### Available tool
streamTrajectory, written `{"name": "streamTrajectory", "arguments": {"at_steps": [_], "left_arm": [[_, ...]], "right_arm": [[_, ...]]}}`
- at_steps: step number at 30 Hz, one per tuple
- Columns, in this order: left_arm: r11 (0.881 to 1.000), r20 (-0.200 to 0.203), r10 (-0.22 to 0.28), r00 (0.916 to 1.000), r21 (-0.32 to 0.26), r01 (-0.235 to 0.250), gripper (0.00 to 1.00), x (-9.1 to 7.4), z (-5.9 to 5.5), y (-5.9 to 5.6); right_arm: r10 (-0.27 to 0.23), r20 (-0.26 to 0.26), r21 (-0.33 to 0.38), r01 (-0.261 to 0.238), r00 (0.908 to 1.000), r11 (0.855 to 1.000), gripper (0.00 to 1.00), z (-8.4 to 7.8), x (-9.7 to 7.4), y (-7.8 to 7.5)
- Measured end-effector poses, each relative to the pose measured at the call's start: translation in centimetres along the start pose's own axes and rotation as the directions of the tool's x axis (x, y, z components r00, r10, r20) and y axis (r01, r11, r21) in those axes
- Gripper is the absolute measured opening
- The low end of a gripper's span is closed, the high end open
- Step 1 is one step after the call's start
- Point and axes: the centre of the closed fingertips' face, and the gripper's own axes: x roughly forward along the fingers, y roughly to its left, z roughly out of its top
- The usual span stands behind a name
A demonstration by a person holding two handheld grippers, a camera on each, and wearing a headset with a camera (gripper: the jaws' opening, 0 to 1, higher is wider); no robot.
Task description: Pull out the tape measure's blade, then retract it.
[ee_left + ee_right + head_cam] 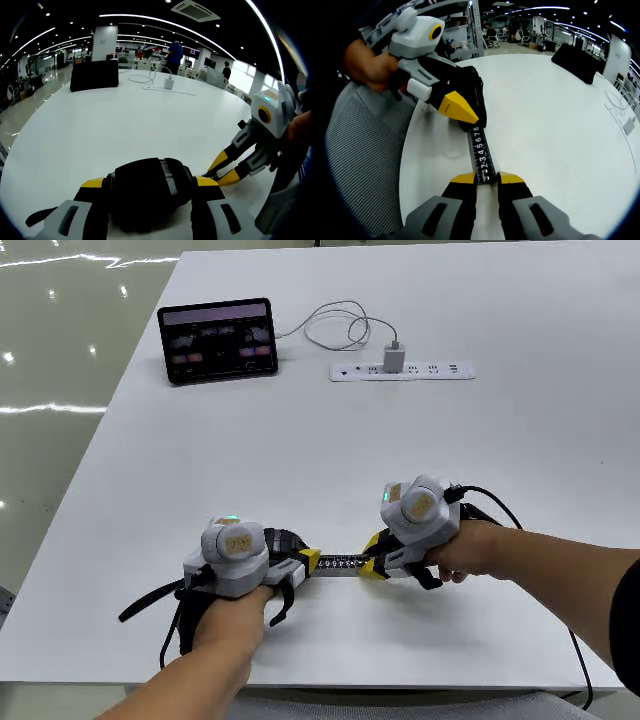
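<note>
The black tape measure case sits clamped between the yellow-tipped jaws of my left gripper, low on the white table near its front edge. In the head view the case is at the left gripper. A short length of black blade with white numbers runs out of the case. My right gripper is shut on the blade's end. In the head view the blade spans the small gap between the left gripper and the right gripper.
A dark tablet stands at the back left of the white table. A white power strip with a charger and coiled cable lies behind it to the right. The table's front edge is just below the grippers.
</note>
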Motion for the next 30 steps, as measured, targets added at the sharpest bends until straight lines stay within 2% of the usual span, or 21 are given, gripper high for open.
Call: {"name": "streamTrajectory", "arguments": {"at_steps": [10,17,24,30], "left_arm": [[1.000,0.002,-0.001,1.0000,-0.004,0.001,0.63,0.0,0.0,0.0],[1.000,0.000,-0.006,1.0000,-0.008,0.006,0.62,0.0,0.1,0.0],[1.000,-0.001,-0.007,1.0000,-0.011,0.007,0.62,0.0,0.1,0.0],[1.000,0.000,-0.005,1.0000,-0.013,0.005,0.62,0.0,0.1,0.1]], "right_arm": [[0.006,0.012,-0.006,-0.006,0.9999,1.000,0.11,0.7,0.5,0.3],[0.015,0.028,-0.014,-0.014,0.9995,1.000,0.11,1.9,1.5,0.9],[0.007,0.047,-0.008,-0.006,0.9989,1.000,0.11,2.9,2.3,1.0],[0.016,0.051,-0.032,-0.014,0.9986,0.999,0.11,3.2,2.5,0.9]]}}
